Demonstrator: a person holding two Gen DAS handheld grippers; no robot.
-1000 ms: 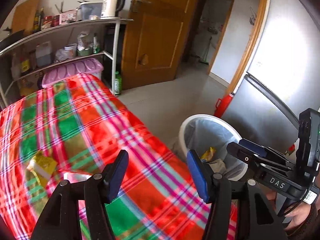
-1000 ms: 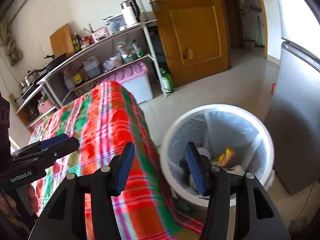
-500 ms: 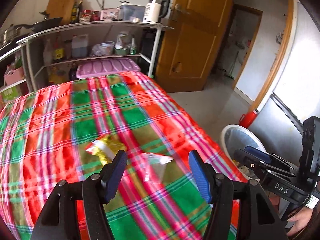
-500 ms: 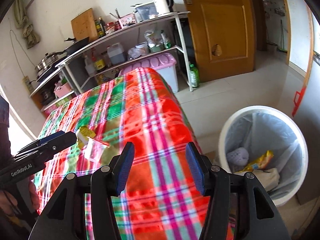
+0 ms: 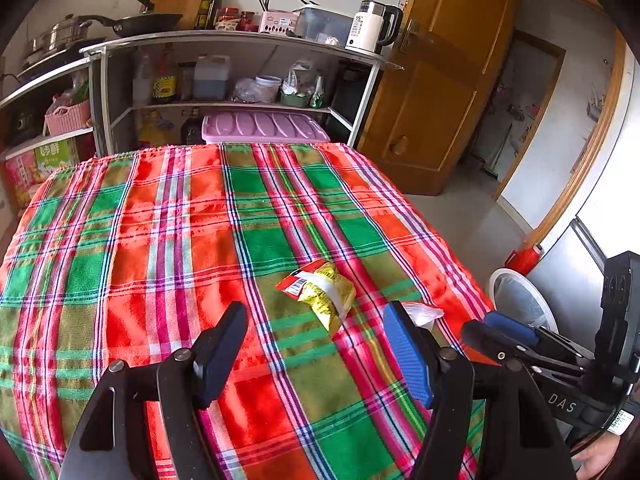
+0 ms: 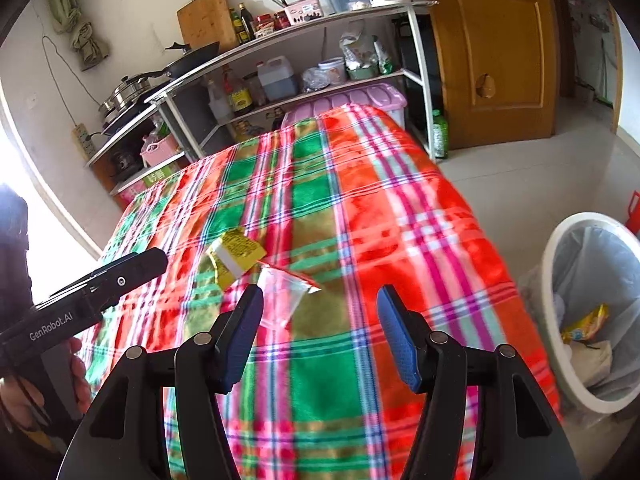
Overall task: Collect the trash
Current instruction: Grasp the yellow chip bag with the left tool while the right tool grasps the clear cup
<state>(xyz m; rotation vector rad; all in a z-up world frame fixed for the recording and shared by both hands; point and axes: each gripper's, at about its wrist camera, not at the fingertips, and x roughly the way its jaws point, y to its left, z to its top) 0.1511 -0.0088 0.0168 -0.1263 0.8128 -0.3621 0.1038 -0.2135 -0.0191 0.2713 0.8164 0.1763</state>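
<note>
**Plaid table, two wrappers, bin at the side**

Plaid cloth [image 5: 192, 240] in red, green and pink covers the table in front of you, with a metal shelf rack [image 5: 240, 40] of pans, bottles and a white kettle [image 5: 370, 28] behind it and a wooden door [image 5: 444, 92] to the right. A lilac storage box [image 5: 264, 126] sits under the rack, against the table's far edge.

Two pieces of trash lie near the middle of the cloth: a yellow wrapper [image 5: 320, 294] and, just beside it, a clear plastic packet [image 6: 282, 292]. Nothing stands between them and your tools.

Your left gripper [image 5: 316, 354] and right gripper [image 6: 320, 334] both hang over the cloth, jaws just opened wider and spread apart, with nothing between them.

Off the table's right side stands a white bin [image 6: 592, 312] lined with a pale bag; inside lie a yellow wrapper scrap [image 6: 584, 324] and some crumpled paper.
</note>
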